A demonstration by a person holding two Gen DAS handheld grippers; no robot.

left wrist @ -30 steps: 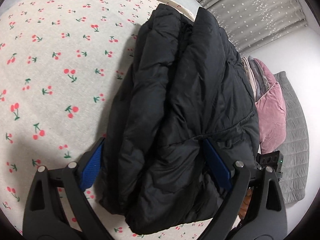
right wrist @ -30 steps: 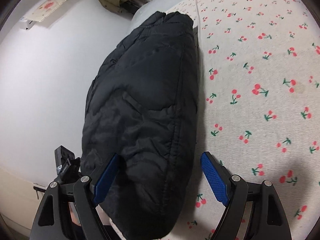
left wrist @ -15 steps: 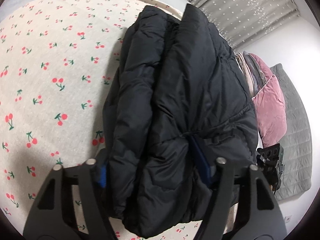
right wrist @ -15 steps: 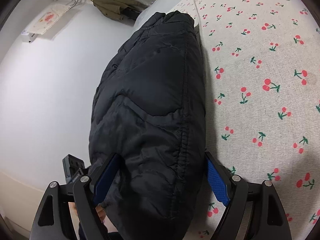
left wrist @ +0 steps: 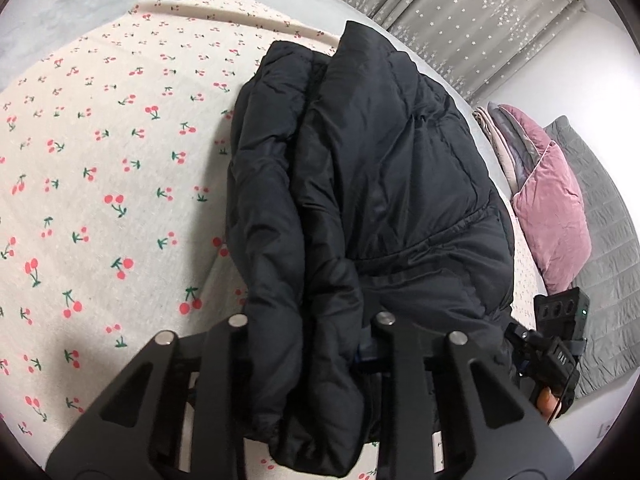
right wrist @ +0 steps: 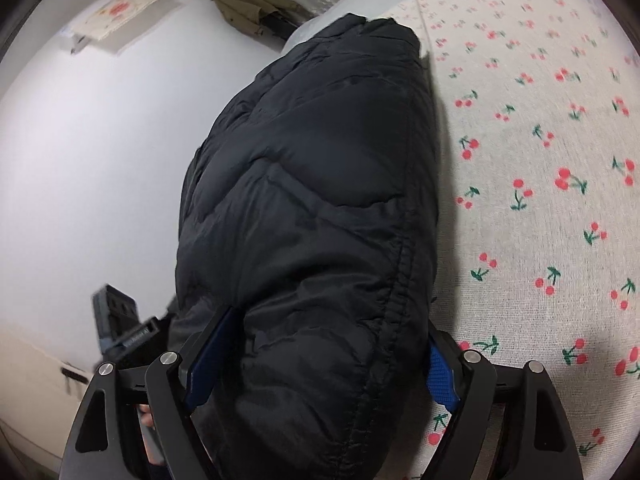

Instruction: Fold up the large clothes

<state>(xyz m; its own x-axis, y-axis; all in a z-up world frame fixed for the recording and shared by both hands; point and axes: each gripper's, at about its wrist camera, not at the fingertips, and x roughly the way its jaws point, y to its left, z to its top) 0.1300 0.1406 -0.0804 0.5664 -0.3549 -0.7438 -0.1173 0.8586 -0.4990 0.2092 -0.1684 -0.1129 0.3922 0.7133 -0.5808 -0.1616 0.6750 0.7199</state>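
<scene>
A black puffer jacket (left wrist: 380, 184) lies folded in a long bundle on the cherry-print bedsheet (left wrist: 100, 184). My left gripper (left wrist: 312, 344) is shut on the jacket's near end, the padding bunched between its fingers. In the right wrist view the same jacket (right wrist: 320, 208) fills the middle, over the sheet (right wrist: 560, 184). My right gripper (right wrist: 316, 364) straddles the jacket's other end with its blue pads (right wrist: 440, 376) against the fabric on both sides, jaws still wide.
A pink velvet pillow (left wrist: 552, 204) and a grey quilt (left wrist: 612, 260) lie beyond the jacket, with grey curtains (left wrist: 460, 20) behind. The other gripper's body (left wrist: 556, 344) shows at the bed edge. A white wall (right wrist: 100, 160) and an olive garment (right wrist: 244, 4) are left.
My left gripper closed on the jacket's end and squeezed it. My right gripper moved forward around the other end, its pads now touching the fabric.
</scene>
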